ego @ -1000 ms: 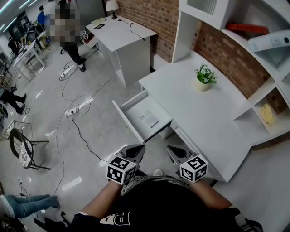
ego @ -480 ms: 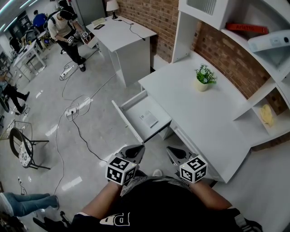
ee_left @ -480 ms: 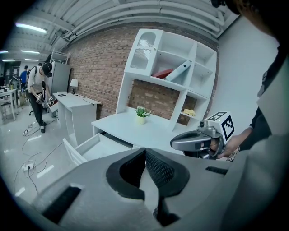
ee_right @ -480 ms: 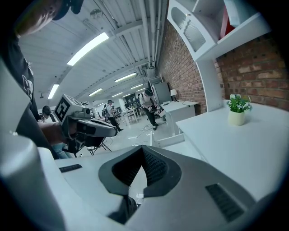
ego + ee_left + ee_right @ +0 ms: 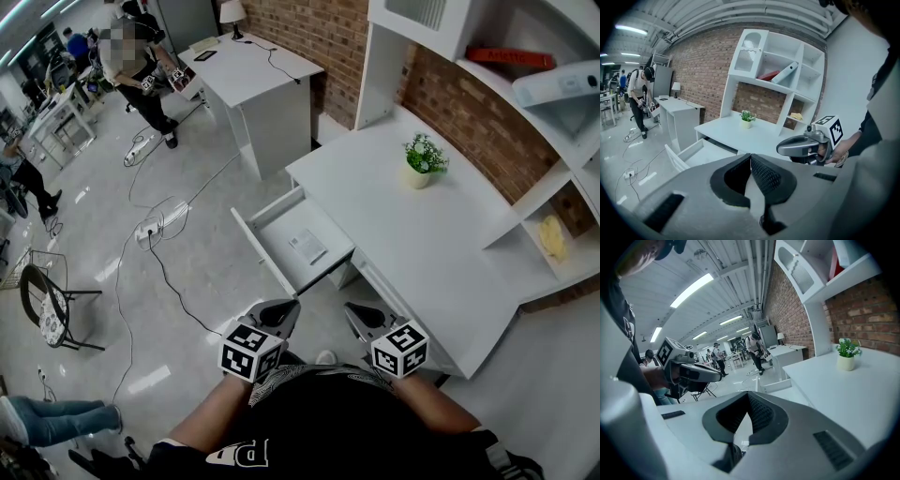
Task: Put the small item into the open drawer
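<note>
The left claw (image 5: 281,313) and right claw (image 5: 360,316) are hanging clenched, empty; a flat whitish item (image 5: 308,246) is lying inside the open white drawer (image 5: 262,247).

White desk (image 5: 441,262) and shelves against a brick wall (image 5: 319,37)
A small potted plant (image 5: 425,159) stands on the desk top. A red book (image 5: 511,58) lies on a shelf above, and a yellow object (image 5: 553,236) sits in a lower cubby. Farther off, a lamp (image 5: 232,13) stands on a second table (image 5: 246,70), and a corded power strip (image 5: 148,231) lies on the floor (image 5: 94,187).
</note>
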The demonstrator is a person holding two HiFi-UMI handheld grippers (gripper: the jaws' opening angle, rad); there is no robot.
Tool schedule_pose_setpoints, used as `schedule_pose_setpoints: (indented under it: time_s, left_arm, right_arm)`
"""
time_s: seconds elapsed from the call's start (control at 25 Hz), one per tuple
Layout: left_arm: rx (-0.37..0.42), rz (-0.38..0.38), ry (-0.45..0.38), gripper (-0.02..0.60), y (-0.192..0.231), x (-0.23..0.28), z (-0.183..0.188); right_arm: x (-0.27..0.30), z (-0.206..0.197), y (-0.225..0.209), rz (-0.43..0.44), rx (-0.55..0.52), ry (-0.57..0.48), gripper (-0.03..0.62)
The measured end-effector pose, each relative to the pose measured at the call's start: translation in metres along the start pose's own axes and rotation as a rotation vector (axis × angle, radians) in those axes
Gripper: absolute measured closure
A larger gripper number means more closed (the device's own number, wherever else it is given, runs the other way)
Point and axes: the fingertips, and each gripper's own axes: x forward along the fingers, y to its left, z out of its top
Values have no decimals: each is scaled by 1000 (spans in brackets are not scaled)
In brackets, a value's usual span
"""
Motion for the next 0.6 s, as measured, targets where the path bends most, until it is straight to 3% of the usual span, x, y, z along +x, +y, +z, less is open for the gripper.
schedule_pose_setpoints:
  time_s: [0.6]
  left_arm:
    - [1, 4, 10, 565, 0, 2, 3]
  right_arm:
    - [-1, 2, -2, 2, -2, 4, 590]
